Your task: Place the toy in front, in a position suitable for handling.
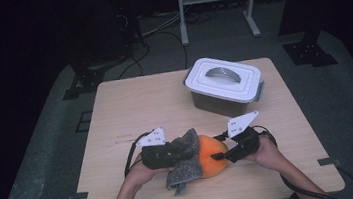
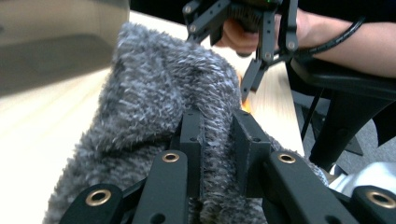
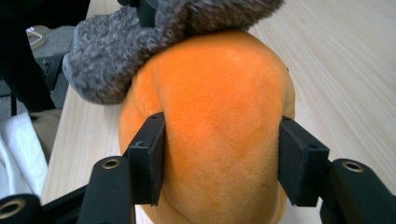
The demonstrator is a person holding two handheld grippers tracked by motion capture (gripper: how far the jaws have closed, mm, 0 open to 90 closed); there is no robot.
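— What sits at the table's far edge?

— A lidded white box, contents hidden, no writing legible; bare wood lies open to its left and along the left edge.

— And near the front edge?

— An orange plush under a grey fuzzy cloth. The left tongs are pinched tight on the cloth. The right tongs straddle the plush, pads at both flanks; whether they squeeze it is unclear.

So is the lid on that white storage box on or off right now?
On. In the high view the white lid sits flat over the storage box at the table's far side, its grey handle lying down on top.
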